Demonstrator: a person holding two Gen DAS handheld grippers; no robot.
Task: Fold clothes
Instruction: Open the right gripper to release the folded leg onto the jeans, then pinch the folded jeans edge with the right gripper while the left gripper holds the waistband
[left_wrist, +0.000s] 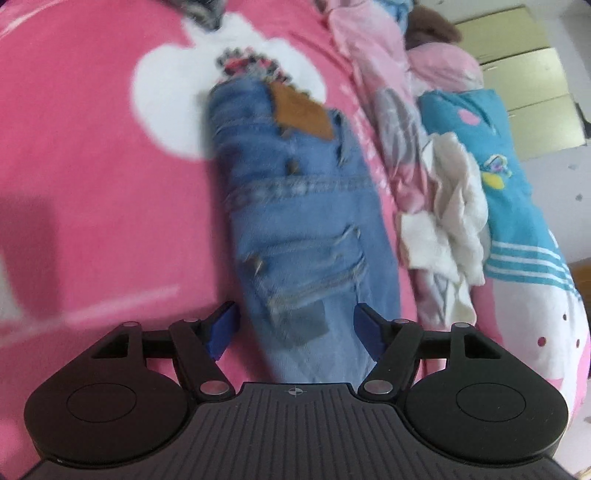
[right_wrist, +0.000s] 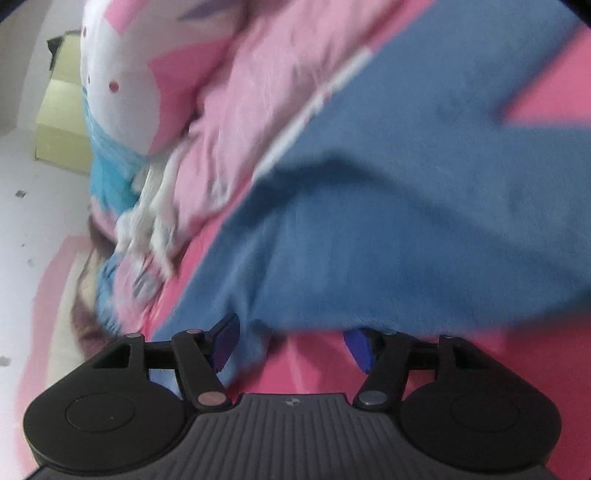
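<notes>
Both grippers, left (left_wrist: 295, 332) and right (right_wrist: 291, 339), stand released over the jeans (left_wrist: 295, 206) lying folded lengthwise on the pink bedspread (left_wrist: 92, 221). Denim looks heavy, limp yet grippy; thick hems or waistband suit pinching best.

Soft, even indoor light is falling across both fisheye views, edges bowing outward. Motion blur is smearing the ripped blue denim jeans (left_wrist: 295, 206) and the pink fleece blanket (left_wrist: 92, 184), where a dim shadow is lying at left.
</notes>
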